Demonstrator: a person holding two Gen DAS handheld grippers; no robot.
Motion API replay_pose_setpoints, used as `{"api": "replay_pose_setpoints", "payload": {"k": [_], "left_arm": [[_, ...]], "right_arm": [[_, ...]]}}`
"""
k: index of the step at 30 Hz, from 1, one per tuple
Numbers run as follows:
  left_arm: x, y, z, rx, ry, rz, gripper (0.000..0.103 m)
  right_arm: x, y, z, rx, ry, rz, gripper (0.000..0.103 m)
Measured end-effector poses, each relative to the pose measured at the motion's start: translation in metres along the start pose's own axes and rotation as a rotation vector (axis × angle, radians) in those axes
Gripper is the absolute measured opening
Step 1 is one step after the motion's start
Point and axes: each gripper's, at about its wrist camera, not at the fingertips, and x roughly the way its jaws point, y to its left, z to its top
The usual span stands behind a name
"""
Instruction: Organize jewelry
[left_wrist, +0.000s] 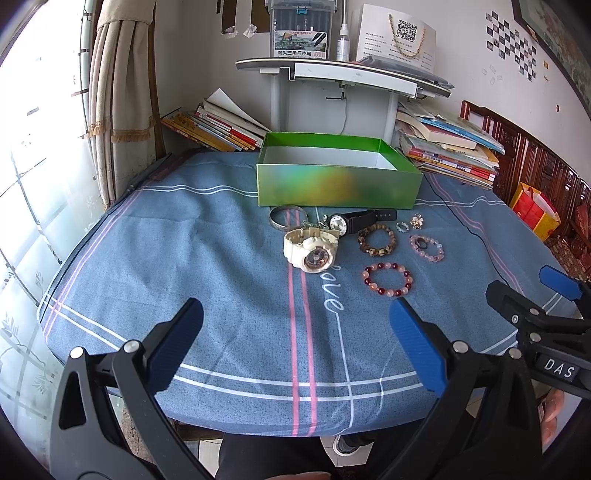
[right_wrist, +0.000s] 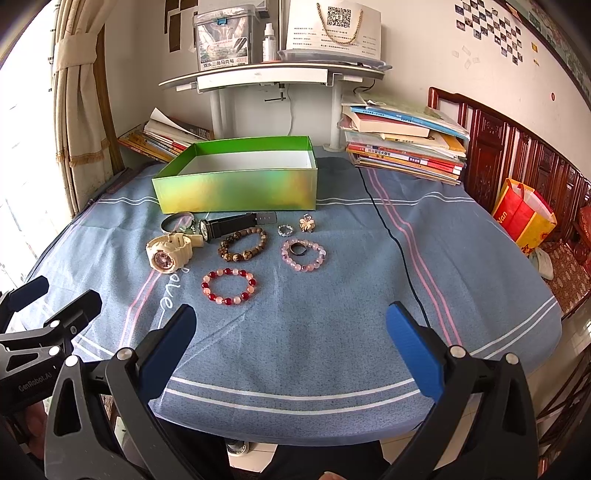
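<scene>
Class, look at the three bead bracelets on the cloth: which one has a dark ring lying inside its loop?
The pale pink bracelet, farthest right. A dark ring sits inside it; the red-and-pink bracelet and brown bracelet enclose only cloth.

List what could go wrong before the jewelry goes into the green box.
The cream watch touches the keyring and black watch, so lifting one may drag the others. The dark ring lies inside the pink bracelet; wide-open right tongs could catch both. The black cable might snag.
</scene>
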Motion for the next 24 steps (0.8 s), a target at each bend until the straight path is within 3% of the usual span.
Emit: {"api": "replay_pose_setpoints", "payload": {"k": [24], "left_arm": [[0.0001,-0.0015,-0.0007,0.001,0.006,-0.004,0.099]], "right_arm": [[0.0049,-0.0002,-0.0027,0.004,0.009,0.014,0.100]]}}
